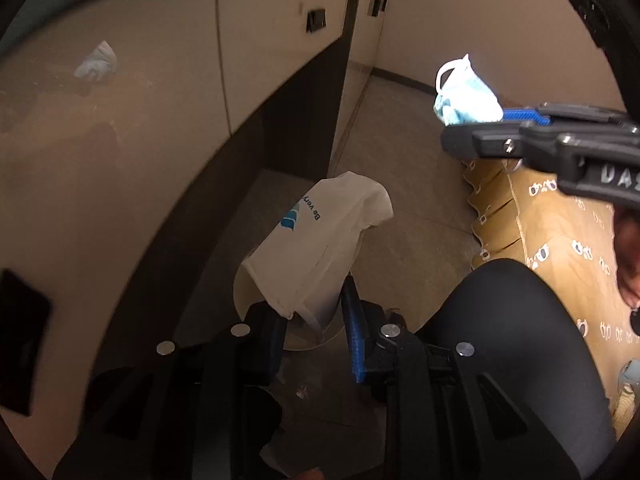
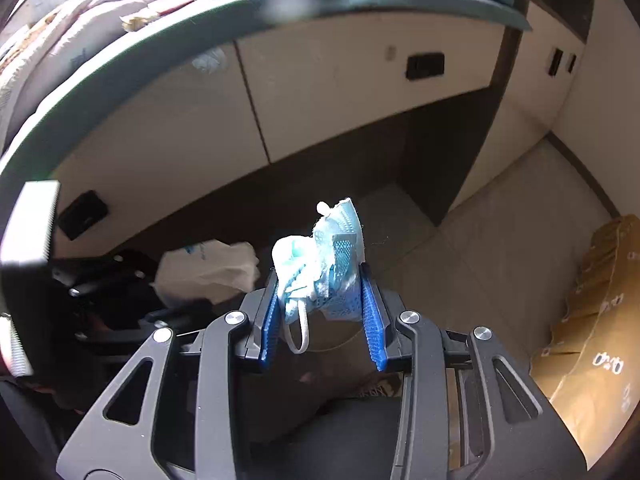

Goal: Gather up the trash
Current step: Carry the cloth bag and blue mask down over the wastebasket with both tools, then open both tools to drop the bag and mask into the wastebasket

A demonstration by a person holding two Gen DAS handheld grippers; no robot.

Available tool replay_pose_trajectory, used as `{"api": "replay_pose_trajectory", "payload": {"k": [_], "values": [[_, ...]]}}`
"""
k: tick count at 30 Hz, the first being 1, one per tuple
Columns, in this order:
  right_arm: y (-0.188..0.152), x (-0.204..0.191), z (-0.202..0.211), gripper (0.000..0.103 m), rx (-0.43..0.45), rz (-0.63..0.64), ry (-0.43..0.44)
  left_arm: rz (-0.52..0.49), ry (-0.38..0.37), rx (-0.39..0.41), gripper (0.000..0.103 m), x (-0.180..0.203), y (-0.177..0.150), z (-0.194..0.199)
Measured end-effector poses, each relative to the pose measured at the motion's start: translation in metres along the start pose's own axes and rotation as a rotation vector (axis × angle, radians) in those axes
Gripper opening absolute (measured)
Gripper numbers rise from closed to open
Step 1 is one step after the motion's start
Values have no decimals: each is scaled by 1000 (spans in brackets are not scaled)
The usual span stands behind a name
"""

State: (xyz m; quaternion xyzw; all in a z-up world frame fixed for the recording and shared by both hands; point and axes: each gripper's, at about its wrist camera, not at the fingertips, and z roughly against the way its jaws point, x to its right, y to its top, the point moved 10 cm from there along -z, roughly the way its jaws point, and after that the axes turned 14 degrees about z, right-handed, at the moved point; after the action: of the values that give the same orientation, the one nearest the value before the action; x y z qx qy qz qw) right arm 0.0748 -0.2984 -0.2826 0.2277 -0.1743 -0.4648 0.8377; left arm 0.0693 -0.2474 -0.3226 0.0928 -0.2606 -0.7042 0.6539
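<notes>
My right gripper (image 2: 322,280) is shut on a crumpled blue face mask (image 2: 320,256) with a white ear loop hanging down. The same mask (image 1: 466,96) shows in the left wrist view at the upper right, held in the air by the right gripper (image 1: 480,128). My left gripper (image 1: 312,320) is shut on the rim of a white bag (image 1: 320,240) with blue print, held over the floor. The bag also shows in the right wrist view (image 2: 208,268), to the left of and below the mask.
A curved counter (image 2: 160,60) with beige cabinet doors (image 1: 260,52) stands ahead, cluttered on top. Brown paper bags (image 1: 560,232) stand on the tiled floor at the right. A person's black-clad knee (image 1: 512,340) is beside the left gripper.
</notes>
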Motion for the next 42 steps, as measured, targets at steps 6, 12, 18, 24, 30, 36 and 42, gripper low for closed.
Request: {"api": "replay_pose_trajectory", "payload": {"k": [6,12,18,24,30,36,42], "values": [[-7,5,-28,33,-52,-1,9,-1,-11,-58,32,1,-7,-38],[-11,14,-48,33,-92,-19,16,13,11,-59,78,-12,-5,-55],[-12,9,-66,33,-128,-12,61,6,14,-18,97,-15,6,-33],[-8,-5,-92,77,-163,43,82,-34,53,-3,97,-21,-1,-15],[9,5,-84,91,-112,-11,26,-35,70,-15,97,-28,-5,-11],[13,9,-49,92,-74,-16,-3,-66,45,17,97,-13,8,12],[27,26,4,98,13,-80,-19,-102,17,102,97,15,35,74]]}}
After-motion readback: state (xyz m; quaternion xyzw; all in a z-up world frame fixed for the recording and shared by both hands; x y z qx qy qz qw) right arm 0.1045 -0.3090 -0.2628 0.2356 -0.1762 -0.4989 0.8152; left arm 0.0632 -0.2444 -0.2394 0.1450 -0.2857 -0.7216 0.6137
